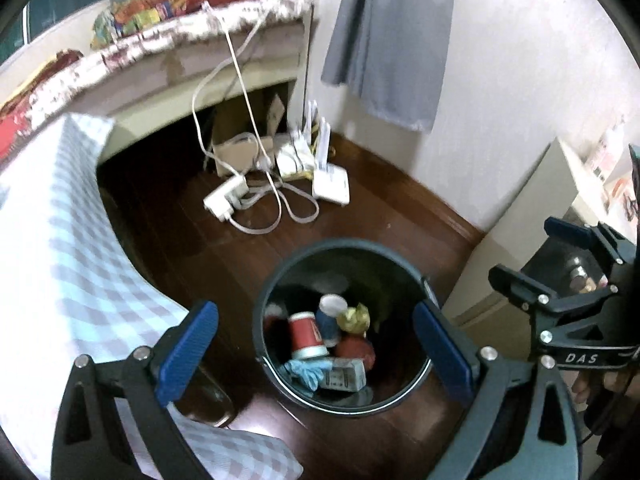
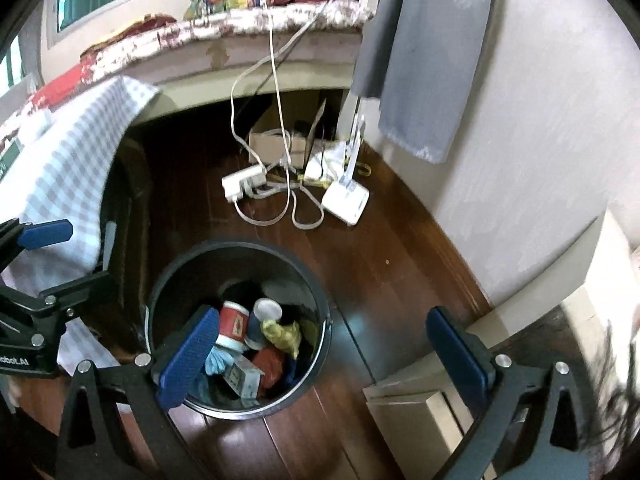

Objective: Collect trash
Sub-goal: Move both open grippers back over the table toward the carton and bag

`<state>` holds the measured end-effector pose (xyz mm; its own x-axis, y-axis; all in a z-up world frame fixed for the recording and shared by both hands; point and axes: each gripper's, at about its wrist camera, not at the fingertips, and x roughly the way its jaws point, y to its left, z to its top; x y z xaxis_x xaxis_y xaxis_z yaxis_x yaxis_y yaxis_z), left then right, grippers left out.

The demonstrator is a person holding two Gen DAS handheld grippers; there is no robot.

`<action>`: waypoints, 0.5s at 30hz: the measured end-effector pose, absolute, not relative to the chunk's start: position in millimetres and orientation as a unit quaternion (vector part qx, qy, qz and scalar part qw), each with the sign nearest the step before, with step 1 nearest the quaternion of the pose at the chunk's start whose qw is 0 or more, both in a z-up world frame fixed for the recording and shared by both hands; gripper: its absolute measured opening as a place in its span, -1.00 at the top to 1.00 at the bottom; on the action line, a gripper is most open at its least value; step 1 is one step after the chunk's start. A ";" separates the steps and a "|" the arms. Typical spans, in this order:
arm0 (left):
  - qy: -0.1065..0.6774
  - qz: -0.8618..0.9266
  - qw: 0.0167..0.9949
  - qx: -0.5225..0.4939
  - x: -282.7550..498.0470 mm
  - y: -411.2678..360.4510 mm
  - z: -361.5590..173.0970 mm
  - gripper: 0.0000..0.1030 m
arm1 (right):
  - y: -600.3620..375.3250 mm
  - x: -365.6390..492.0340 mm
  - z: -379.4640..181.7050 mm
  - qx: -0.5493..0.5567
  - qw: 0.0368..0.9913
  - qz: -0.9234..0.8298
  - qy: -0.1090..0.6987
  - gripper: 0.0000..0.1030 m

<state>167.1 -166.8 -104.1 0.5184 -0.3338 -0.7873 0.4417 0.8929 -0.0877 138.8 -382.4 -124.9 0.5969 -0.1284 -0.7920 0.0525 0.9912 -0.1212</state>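
A dark round trash bin [image 1: 340, 245] stands on the wooden floor. It holds a red paper cup [image 1: 306, 334], a blue cup [image 1: 330, 316], a yellow wrapper [image 1: 354, 316], a blue glove [image 1: 306, 373] and a small carton [image 1: 346, 375]. My left gripper [image 1: 314, 354] hangs above the bin, open and empty, with the blue pads wide apart. The right wrist view shows the same bin [image 2: 240, 246] and red cup [image 2: 234, 326]. My right gripper [image 2: 322, 356] is above the bin's right side, open with nothing in it. Each gripper also shows in the other's view: the right gripper [image 1: 546, 256] and the left gripper [image 2: 60, 260].
A checked cloth [image 1: 60, 240] hangs over furniture left of the bin. Beyond it on the floor lie a power strip [image 1: 226, 198], looped cables [image 1: 280, 208], a white router [image 1: 331, 186] and a cardboard box [image 1: 236, 152]. A grey curtain [image 1: 388, 40] hangs at the wall; a pale cabinet [image 1: 532, 220] stands right.
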 end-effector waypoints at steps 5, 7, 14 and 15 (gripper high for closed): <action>0.407 -0.205 0.888 0.055 163.1 -148.9 -77.2 -0.93 | -368.7 137.9 -96.0 -0.049 0.906 -0.044 0.418 -1.00; 0.398 -0.197 0.894 0.054 161.1 -142.9 -70.3 -0.93 | -360.1 139.1 -87.2 -0.054 0.910 -0.038 0.410 -1.00; 0.371 -0.159 0.914 0.029 152.2 -90.0 -46.5 -0.93 | -311.1 145.8 -58.1 -0.064 0.925 0.004 0.374 -1.00; 0.369 -0.152 0.917 0.027 151.0 -84.2 -45.4 -0.93 | -304.0 147.0 -55.5 -0.065 0.927 0.011 0.370 -1.00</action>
